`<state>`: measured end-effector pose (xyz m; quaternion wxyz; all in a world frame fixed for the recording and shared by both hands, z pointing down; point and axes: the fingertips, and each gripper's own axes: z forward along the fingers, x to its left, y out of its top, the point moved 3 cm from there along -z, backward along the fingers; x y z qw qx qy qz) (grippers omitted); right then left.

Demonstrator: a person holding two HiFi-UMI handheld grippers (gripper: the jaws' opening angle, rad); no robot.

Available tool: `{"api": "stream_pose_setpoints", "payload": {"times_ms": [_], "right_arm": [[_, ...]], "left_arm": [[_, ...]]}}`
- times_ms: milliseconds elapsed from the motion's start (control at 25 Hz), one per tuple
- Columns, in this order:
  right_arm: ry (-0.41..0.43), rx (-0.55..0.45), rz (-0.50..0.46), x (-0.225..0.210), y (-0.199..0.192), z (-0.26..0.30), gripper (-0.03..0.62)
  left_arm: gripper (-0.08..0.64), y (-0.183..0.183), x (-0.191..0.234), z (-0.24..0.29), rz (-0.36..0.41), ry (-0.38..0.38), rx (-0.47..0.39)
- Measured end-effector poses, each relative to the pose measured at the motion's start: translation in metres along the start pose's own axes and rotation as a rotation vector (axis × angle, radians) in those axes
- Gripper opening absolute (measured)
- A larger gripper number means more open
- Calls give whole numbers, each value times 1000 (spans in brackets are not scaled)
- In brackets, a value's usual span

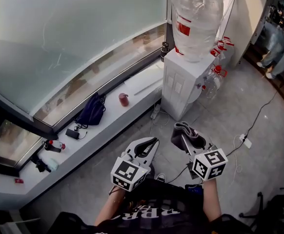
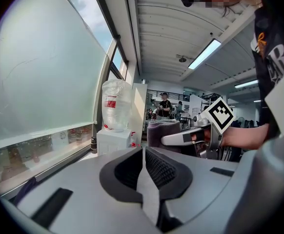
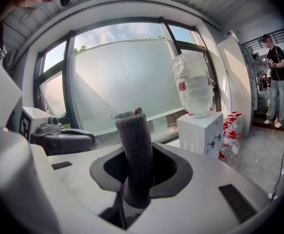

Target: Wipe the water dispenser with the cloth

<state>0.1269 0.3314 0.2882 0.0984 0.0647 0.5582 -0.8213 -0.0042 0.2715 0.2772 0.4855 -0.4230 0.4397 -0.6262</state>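
While the dispenser [image 1: 181,84] waits far off, right gripper [image 3: 132,189] pinches cloth [image 3: 133,140], ready to wipe. Spare left gripper [image 2: 143,179]: closed, empty.

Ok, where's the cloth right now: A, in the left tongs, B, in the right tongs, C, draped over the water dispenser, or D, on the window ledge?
B: the right gripper view shows the grey cloth clamped between the right tongs, while the left tongs are shut on nothing.
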Motion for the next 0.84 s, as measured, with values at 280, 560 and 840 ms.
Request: {"api": "stream_pose_setpoints", "payload": {"times_ms": [280,560,840], "right_arm": [[-11,-14,-10,-2,-1,-22,105],[-31,-18,-17,-8,-5,-35,104],[-60,-26,-21,-22,-6,-42,104]], "left_arm": [[29,6,-26,-4,31,-22,-10],[29,5,-39,-5,40,-36,-4],[29,-1,-43,-2,46,-38,3]]}}
